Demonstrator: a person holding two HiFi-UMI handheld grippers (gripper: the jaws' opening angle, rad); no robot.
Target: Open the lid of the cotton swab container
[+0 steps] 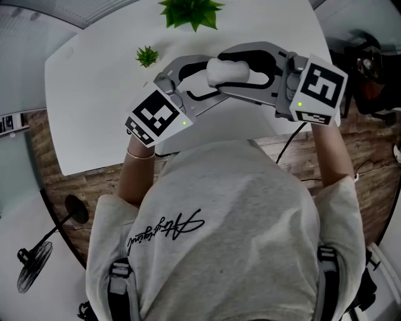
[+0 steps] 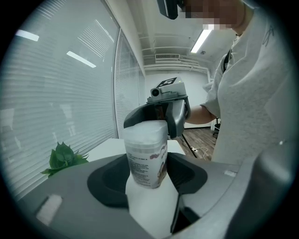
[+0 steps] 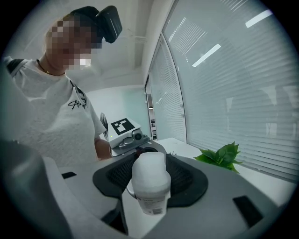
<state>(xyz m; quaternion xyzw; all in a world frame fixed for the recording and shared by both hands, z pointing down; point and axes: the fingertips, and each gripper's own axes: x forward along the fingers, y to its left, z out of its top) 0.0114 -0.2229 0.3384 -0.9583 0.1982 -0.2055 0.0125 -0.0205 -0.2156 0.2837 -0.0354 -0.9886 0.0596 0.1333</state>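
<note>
The cotton swab container (image 1: 233,72), a small white tub with a printed label, is held in the air over the table edge between both grippers. My left gripper (image 1: 213,76) is shut on its labelled body (image 2: 145,161), the pads pressing both sides. My right gripper (image 1: 252,68) comes from the other side and is shut on the pale lid end (image 2: 145,132). In the right gripper view the container (image 3: 150,183) sits between my right gripper's (image 3: 149,184) dark pads, with the left gripper's marker cube (image 3: 124,127) behind it. The lid looks seated on the tub.
A white table (image 1: 94,94) lies beyond the grippers, with a leafy green plant (image 1: 191,12) at its far edge and a small one (image 1: 147,56) nearer. A floor fan (image 1: 37,257) stands on the floor at lower left. Window blinds (image 2: 60,84) run along one side.
</note>
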